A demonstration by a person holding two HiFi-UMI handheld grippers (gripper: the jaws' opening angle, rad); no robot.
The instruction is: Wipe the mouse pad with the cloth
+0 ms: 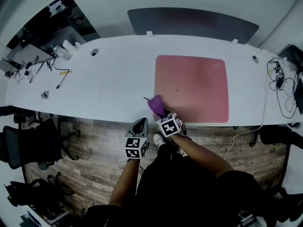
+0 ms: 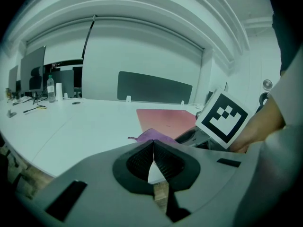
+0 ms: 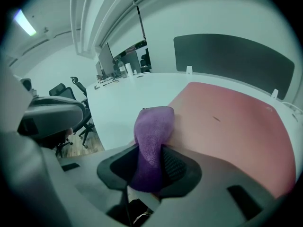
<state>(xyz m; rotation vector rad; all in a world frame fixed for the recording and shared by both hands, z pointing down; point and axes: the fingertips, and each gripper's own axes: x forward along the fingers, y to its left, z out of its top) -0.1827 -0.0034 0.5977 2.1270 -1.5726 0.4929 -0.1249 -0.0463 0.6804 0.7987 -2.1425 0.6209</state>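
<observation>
A pink mouse pad (image 1: 191, 88) lies flat on the white table (image 1: 118, 79), right of the middle. My right gripper (image 1: 161, 113) is shut on a purple cloth (image 1: 155, 105) at the pad's near left corner, by the table's front edge. In the right gripper view the cloth (image 3: 151, 145) stands up between the jaws, with the pad (image 3: 227, 126) stretching ahead. My left gripper (image 1: 140, 126) hangs just off the table's front edge, left of the right one, shut with nothing in it (image 2: 153, 159). The left gripper view shows the cloth (image 2: 154, 135) and pad (image 2: 165, 119) ahead.
A dark grey divider panel (image 1: 191, 23) stands along the table's far edge. Cables (image 1: 280, 86) lie at the right end. A bottle (image 1: 60, 52) and small clutter (image 1: 45, 94) sit at the left end. Office chairs (image 1: 33, 143) stand on the wooden floor at left.
</observation>
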